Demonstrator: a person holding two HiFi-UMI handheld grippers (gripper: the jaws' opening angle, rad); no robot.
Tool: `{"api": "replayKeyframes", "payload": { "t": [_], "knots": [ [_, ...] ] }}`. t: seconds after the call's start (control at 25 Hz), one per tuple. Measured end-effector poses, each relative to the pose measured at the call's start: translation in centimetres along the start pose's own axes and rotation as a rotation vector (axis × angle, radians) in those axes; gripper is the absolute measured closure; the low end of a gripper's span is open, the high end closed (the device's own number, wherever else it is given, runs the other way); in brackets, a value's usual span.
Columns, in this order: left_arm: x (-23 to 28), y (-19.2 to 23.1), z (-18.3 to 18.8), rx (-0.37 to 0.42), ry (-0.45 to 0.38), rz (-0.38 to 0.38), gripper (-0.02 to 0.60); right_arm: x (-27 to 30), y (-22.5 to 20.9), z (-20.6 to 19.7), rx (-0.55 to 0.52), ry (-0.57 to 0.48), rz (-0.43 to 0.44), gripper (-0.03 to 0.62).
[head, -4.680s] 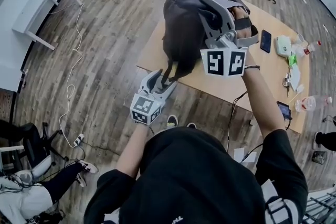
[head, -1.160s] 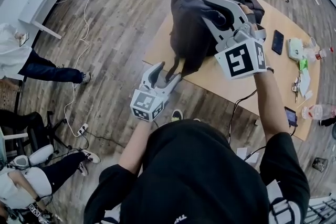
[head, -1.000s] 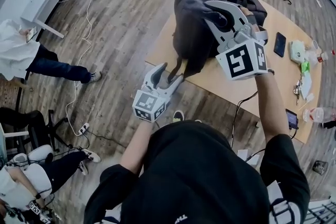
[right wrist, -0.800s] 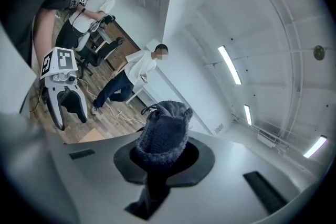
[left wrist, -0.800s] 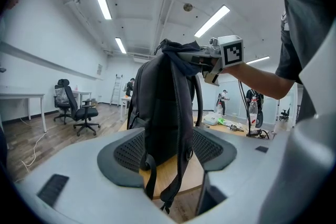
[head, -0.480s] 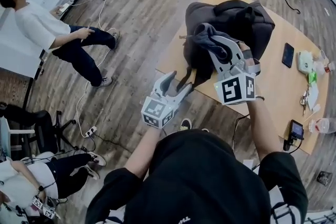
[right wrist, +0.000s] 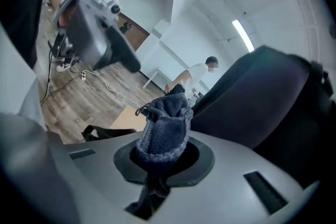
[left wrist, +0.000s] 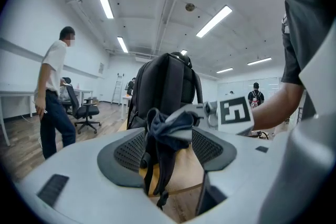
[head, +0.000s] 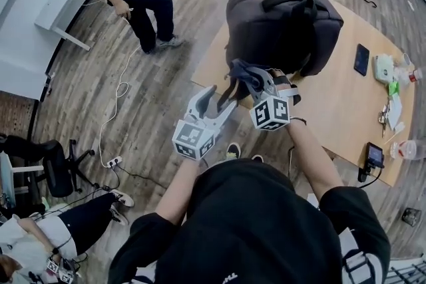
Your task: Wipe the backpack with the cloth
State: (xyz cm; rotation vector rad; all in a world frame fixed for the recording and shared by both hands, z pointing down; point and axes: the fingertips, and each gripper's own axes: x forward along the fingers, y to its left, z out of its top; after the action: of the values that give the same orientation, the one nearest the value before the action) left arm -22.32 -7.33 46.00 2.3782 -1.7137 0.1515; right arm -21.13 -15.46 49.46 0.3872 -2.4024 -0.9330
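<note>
a blue knitted cloth (right wrist: 164, 128), bunched up and sticking up, pinched tight between the two jaws of the right tool (right wrist: 163, 152). just behind it on the right, a big dark backpack (right wrist: 262, 97), filling that side. up at the top left, the left tool (right wrist: 97, 34), grey with a dark pad. lower down, a corner of the tan bench (right wrist: 126, 118) with a black strap (right wrist: 105, 132) lying by it. beyond, a wooden floor (right wrist: 79, 97) with a white cable (right wrist: 102, 81). far off, a person (right wrist: 191, 76) in a white top.

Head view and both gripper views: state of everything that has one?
backpack: upright on the table
strap: hanging loose between the left claw's pads
cloth: bunched, clamped
left claw: open around the strap
right claw: shut on the cloth
</note>
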Motion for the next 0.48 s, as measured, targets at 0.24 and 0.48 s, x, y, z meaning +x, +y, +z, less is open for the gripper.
{"api": "replayKeyframes", "payload": {
  "t": [0.24,0.48],
  "knots": [
    [-1.2,0.6,0.0,-0.017,0.007,0.021,0.288,4.0,7.2,-3.3,0.132,0.058,0.143,0.556],
    [-1.6,1.0,-0.3,-0.022,0.009,0.031,0.288,5.5,11.6,-3.0,0.336,0.075,0.291,0.554]
  ]
}}
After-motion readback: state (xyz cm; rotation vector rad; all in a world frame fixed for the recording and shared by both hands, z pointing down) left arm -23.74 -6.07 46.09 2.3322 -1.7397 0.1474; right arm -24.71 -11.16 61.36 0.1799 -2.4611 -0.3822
